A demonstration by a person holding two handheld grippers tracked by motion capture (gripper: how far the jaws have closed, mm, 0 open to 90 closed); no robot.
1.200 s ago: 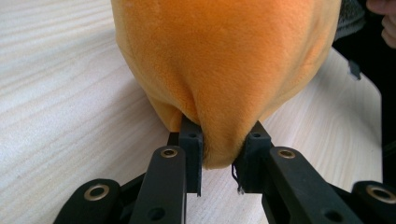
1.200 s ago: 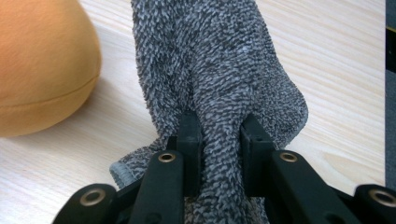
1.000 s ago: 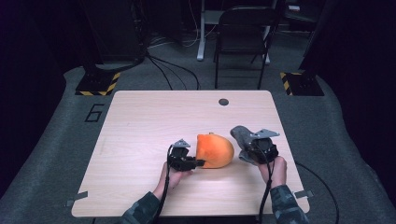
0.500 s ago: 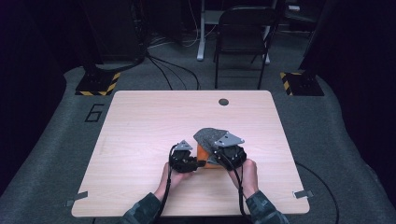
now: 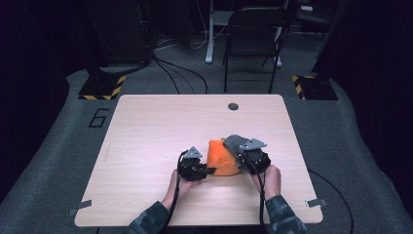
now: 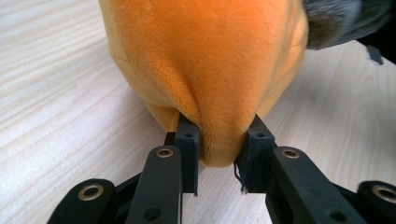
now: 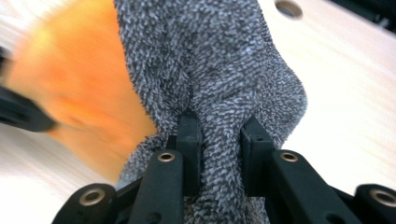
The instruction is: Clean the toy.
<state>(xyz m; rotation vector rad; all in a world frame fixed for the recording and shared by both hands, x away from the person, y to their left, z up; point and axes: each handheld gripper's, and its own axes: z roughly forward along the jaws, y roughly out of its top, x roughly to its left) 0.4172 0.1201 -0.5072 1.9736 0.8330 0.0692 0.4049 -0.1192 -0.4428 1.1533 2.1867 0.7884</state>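
Two grippers, both pinching soft stuff near the table's front middle. Left gripper has its jaws pressed into a fold at the near end of the orange plush, fabric bunched between them (the pinch is clear in the left gripper view). Right gripper has its jaws squeezed on a ridge of the grey fuzzy cloth, which rises between them and spreads wide above.

From the high view: left gripper sits at the plush's left lower edge, right gripper at its right side, the grey cloth lying against the top right of the orange plush, touching it. Left hand and right hand come in from the bottom edge, camouflage sleeves behind them. A cable trails back from each gripper.

Light wooden table, a small dark round hole near its far edge. Beyond it a dark folding chair on grey carpet, with a "6" mark on the floor at left.
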